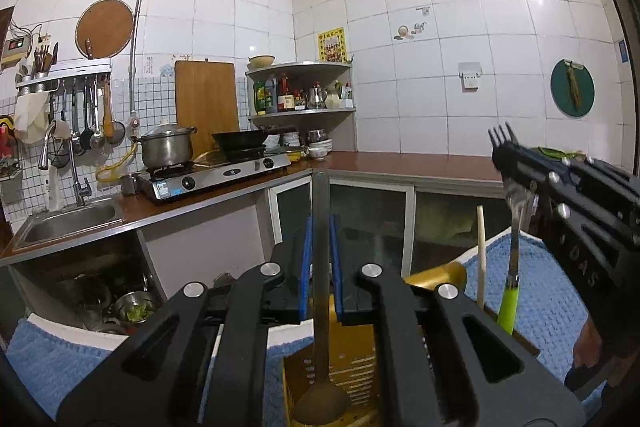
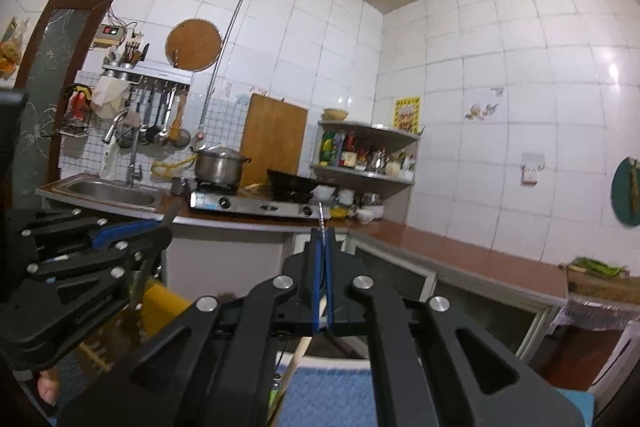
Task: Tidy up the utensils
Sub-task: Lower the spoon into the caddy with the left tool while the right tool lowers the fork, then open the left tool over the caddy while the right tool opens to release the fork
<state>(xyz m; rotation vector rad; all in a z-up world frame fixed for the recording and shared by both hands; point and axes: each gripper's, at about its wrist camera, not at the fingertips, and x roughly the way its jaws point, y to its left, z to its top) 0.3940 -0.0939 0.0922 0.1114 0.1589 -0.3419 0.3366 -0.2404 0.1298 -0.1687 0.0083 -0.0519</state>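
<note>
fork handle [image 1: 509,311]: lime green | utensil holder [image 1: 352,367]: yellow | mat [image 1: 540,291]: blue, knitted | gripper pads [image 1: 306,259]: blue | countertop [image 1: 400,163]: reddish-brown | wall tiles [image 1: 440,27]: white

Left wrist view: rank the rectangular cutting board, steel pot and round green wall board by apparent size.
1. Rectangular cutting board
2. Steel pot and round green wall board: they look about alike, and fisheye distortion leaves their order unsure.

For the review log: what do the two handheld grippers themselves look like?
Both match: the left gripper and right gripper have matte black linkage arms with round silver pivot bolts, slot cut-outs and blue finger pads. The right one's side carries faint raised lettering. No sleeves or cables show.
</note>
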